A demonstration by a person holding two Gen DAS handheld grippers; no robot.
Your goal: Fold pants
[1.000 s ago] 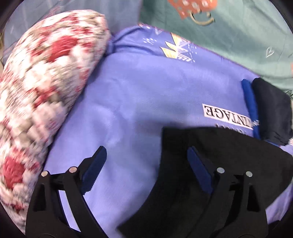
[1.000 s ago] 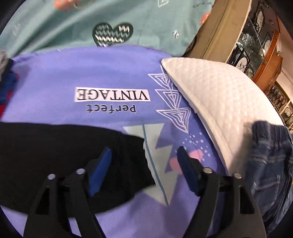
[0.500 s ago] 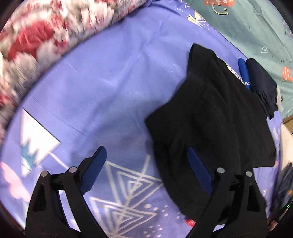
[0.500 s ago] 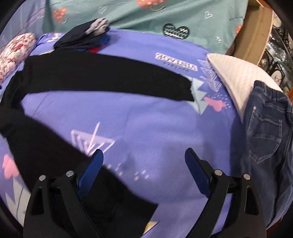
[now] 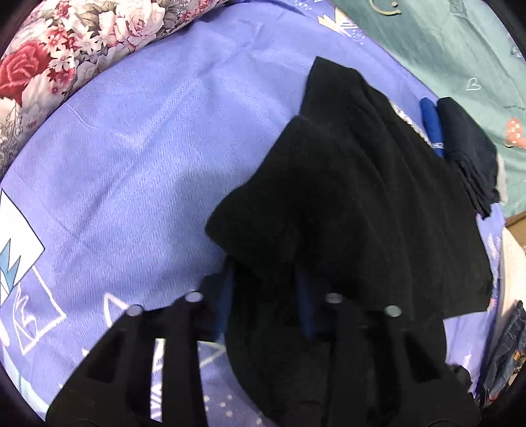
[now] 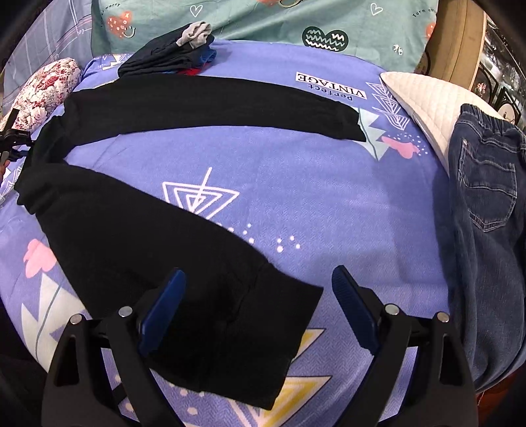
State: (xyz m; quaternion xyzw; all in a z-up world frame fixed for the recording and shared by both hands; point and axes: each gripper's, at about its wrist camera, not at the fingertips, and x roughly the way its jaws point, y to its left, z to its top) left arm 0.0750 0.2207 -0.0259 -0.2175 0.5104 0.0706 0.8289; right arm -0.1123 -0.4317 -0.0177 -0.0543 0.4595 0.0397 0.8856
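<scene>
Black pants point(image 6: 138, 203) lie spread on a purple bedsheet point(image 6: 328, 197), the two legs apart in a V. My left gripper point(image 5: 266, 295) is shut on the waist end of the black pants point(image 5: 345, 184), with the cloth bunched between its blue pads. It shows small at the left edge of the right wrist view point(image 6: 13, 141). My right gripper point(image 6: 259, 305) is open, its fingers straddling the hem of the near leg without gripping it.
A floral pillow point(image 5: 65, 49) lies at the far left. A stack of folded dark clothes point(image 6: 171, 54) sits at the back. A white quilted pillow point(image 6: 424, 101) and blue jeans point(image 6: 486, 203) lie at the right. A teal cover point(image 6: 296, 23) lies behind.
My left gripper has closed on the pants' waist; it was open before. My right gripper has drawn back from the far leg to the near leg's hem, still open.
</scene>
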